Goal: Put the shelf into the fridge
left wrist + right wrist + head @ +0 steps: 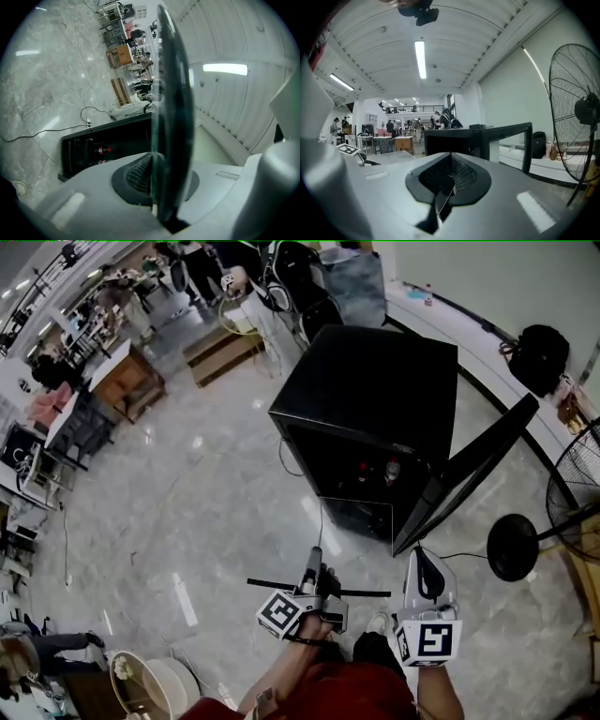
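Left tool [155, 185] clamped on shelf [173, 117] edge, lone grip. Right tool [450, 180] jaws together, nothing in them. Shelf in air, short of open fridge [375, 390]. Risk imo: glass pivots, slips, clips door [469, 474] or bottles [102, 150].

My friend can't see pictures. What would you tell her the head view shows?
A person's left hand-held gripper grips a clear glass shelf above a shiny marble floor. Just ahead stands a black fridge with its door swung open. The right hand-held gripper is alongside.

The shelf [171, 117] hides part of the fridge [108, 145], and the head view's edge cuts the fan [579, 474].
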Action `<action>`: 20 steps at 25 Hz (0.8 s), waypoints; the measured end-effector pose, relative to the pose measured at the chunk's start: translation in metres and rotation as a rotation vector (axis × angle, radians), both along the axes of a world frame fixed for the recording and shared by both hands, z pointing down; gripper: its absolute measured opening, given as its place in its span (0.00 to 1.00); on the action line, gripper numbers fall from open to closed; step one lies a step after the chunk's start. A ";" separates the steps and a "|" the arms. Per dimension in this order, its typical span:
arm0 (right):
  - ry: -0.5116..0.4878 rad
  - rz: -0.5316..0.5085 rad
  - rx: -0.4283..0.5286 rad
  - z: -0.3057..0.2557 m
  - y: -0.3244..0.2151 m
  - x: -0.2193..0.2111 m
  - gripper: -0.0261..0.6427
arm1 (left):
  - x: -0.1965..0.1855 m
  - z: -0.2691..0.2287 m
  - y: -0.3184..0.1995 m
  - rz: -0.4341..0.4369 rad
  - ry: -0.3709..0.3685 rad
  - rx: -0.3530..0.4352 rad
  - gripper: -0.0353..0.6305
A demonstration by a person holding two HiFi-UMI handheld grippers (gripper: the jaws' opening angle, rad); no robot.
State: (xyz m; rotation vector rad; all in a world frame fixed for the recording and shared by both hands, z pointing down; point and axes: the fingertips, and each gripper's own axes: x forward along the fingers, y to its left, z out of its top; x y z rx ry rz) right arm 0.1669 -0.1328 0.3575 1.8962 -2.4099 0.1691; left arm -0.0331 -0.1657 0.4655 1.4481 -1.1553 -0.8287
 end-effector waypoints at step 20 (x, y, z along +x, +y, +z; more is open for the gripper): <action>0.078 0.155 -0.103 0.077 -0.063 -0.081 0.04 | -0.026 0.103 -0.092 0.205 0.121 -0.054 0.08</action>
